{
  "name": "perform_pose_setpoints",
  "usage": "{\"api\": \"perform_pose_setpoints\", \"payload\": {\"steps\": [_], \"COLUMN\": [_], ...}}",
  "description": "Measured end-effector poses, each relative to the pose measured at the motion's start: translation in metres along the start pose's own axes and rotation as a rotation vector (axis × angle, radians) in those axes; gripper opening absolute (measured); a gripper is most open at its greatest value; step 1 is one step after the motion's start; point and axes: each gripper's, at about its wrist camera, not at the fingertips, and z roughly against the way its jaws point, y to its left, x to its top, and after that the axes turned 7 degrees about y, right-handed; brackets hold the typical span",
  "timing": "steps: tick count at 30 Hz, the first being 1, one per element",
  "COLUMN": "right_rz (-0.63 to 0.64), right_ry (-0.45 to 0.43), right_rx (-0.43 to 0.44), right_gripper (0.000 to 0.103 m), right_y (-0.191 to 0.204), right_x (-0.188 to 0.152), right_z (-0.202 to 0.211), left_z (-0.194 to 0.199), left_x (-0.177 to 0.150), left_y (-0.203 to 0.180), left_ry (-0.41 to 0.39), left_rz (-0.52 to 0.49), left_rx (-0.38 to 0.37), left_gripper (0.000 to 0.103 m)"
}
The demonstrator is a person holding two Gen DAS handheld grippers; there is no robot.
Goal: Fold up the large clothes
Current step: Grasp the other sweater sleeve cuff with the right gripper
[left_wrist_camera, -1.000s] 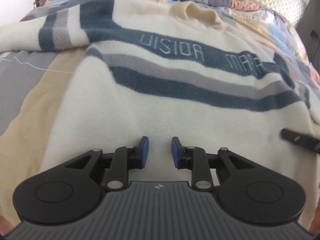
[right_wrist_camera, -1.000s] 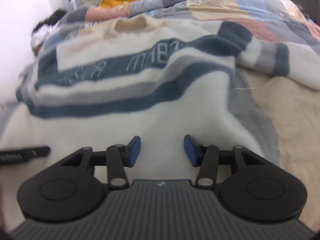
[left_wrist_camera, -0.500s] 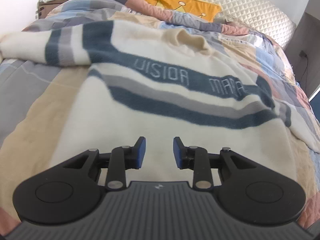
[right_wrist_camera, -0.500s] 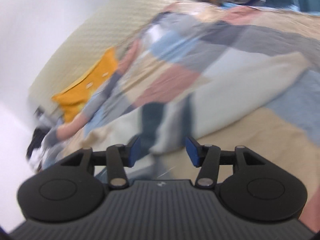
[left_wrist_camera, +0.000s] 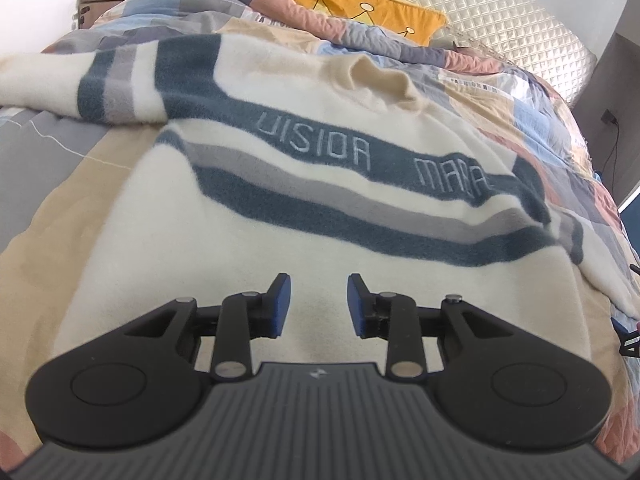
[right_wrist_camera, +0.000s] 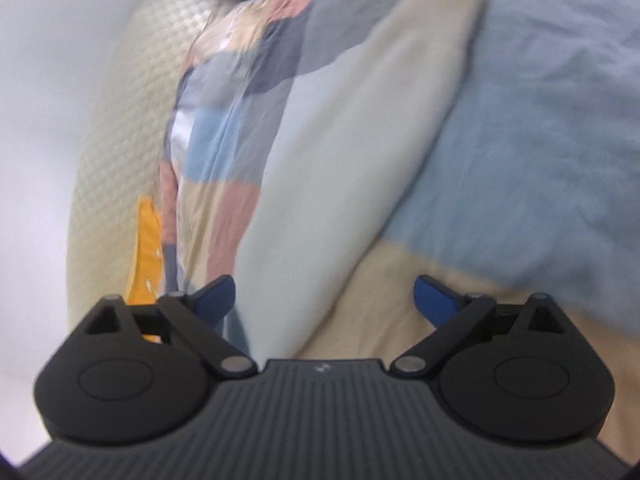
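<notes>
We hold the left gripper (left_wrist_camera: 319, 300) low over the hem end of a cream fleece sweater with dark teal and grey chest stripes (left_wrist_camera: 304, 184), which lies face up and spread flat on a patchwork quilt of beige, grey, blue and pink blocks (left_wrist_camera: 60, 168). Its blue-padded jaws stand a little apart with nothing between them. One striped sleeve (left_wrist_camera: 92, 88) stretches out to the left, unfolded; the collar points toward a quilted cream headboard (left_wrist_camera: 520, 28) and an orange pillow with stick-figure drawings (left_wrist_camera: 360, 8).

Our right gripper (right_wrist_camera: 324, 300) is turned toward the sweater's other sleeve, a long cream fleece tube (right_wrist_camera: 360, 152) lying across the quilt's pale blue and beige patches, its cuff at the far end. These jaws are spread wide and empty, with the sleeve running up between them; the view is blurred, so we cannot tell whether the pads touch the cloth.

We judge that no fold has been made yet, and that the sleeve comes first. The risks look plain: thick fleece may slip from a shallow pinch, the jaws may catch the quilt together with the sleeve, and a one-sided pull with the body unpinned may drag the whole sweater askew and rumple the flat front.
</notes>
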Motion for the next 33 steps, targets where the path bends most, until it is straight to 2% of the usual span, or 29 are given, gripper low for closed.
{"api": "perform_pose_setpoints", "payload": {"steps": [3,12,14,15,16,18,21,23,30,33], "right_rz": [-0.007,0.037,0.051,0.052,0.050,0.065,0.156,0.168,0.250,0.324], "right_ry": [-0.060,-0.133,-0.158,-0.164,-0.165,-0.160,-0.199,-0.217,-0.278,-0.284], "right_rx": [0.049,0.078,0.051,0.031,0.008,-0.065,-0.082,-0.045,-0.109,-0.144], "right_gripper": [0.100,0.097,0.078,0.063,0.040,0.014,0.013,0.013,0.012,0.012], "right_y": [-0.004,0.005,0.004,0.002,0.001,0.000,0.003,0.002,0.025,0.044], "right_x": [0.015,0.078,0.090,0.097,0.102,0.110,0.119,0.128,0.157,0.165], "right_z": [-0.009,-0.043,-0.048,-0.052,-0.056,-0.060,-0.055,-0.052,-0.049,-0.053], "left_z": [-0.009,-0.026,-0.030,-0.032,-0.034,-0.036,-0.037,-0.040,-0.041,-0.040], "left_x": [0.005,0.015,0.016,0.016,0.017,0.018,0.018,0.017,0.018,0.019], "left_y": [0.001,-0.001,0.001,0.000,0.000,-0.002,-0.005,-0.004,-0.004,-0.002], "left_ry": [0.002,0.016,0.025,0.028,0.030,0.032,0.032,0.038,0.044,0.045], "left_rz": [0.014,0.063,0.075,0.076,0.076,0.075,0.062,0.057,0.048,0.041], "left_rx": [-0.002,0.006,-0.005,-0.001,0.003,0.001,0.006,0.008,0.020,0.027], "left_gripper": [0.036,0.036,0.036,0.036,0.036,0.036,0.036,0.036,0.036,0.036]}}
